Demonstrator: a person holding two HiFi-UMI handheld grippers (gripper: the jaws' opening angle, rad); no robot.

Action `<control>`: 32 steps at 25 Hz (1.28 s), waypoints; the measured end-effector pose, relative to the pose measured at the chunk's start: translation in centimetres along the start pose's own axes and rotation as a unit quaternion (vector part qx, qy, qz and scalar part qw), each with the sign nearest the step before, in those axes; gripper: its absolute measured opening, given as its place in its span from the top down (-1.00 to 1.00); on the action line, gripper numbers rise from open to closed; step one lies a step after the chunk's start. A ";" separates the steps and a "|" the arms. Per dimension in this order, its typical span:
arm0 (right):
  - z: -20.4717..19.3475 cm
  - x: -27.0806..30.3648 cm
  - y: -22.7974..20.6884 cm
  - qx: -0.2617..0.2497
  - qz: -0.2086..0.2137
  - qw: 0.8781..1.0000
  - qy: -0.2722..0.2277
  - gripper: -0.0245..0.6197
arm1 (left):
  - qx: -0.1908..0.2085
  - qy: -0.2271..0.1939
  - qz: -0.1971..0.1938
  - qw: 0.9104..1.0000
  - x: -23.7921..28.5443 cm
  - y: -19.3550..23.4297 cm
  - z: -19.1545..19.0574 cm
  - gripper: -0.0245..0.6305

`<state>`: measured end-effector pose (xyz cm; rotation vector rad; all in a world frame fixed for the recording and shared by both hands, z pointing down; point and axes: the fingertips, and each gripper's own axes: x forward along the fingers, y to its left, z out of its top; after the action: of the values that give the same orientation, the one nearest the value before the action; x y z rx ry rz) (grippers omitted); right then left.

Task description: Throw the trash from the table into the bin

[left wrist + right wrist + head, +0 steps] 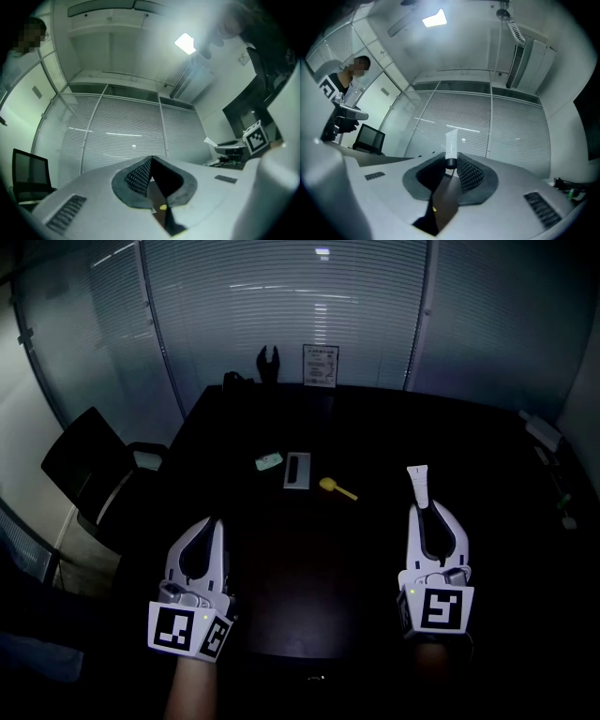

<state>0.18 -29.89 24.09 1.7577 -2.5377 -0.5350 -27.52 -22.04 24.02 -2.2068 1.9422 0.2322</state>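
Nearest, left gripper (216, 523) is clenched empty over the table (300, 606); right gripper (429, 510) pinches a white tube (418, 481) by its cap. I'd grip firmly, carrying it level.

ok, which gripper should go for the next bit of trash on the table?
Left, probably. The left gripper is empty, jaws together, and the green packet lies on its side of the table. The right gripper is shut on a white tube.
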 end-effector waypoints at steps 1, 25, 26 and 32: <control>0.1 -0.7 -0.3 0.002 -0.007 1.000 -0.002 0.68 | -0.001 -0.001 -0.005 1.000 -0.1 -0.3 0.1 0.93; 1.3 -25.8 -6.3 -0.026 -0.224 0.972 0.064 0.68 | -0.062 -0.010 -0.201 0.978 -7.4 -14.0 0.9 0.93; 1.1 -26.8 -6.9 -0.028 -0.229 0.971 0.065 0.68 | -0.064 -0.009 -0.208 0.976 -7.5 -15.1 0.9 0.93; 0.0 -33.6 -13.3 -0.034 -0.270 0.959 0.078 0.68 | -0.061 -0.009 -0.240 0.969 -7.9 -23.1 1.4 0.93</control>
<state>24.74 -3.42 26.53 2.3582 -1.8980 -0.4541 -5.61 -11.27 25.53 -2.6563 1.3556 0.2987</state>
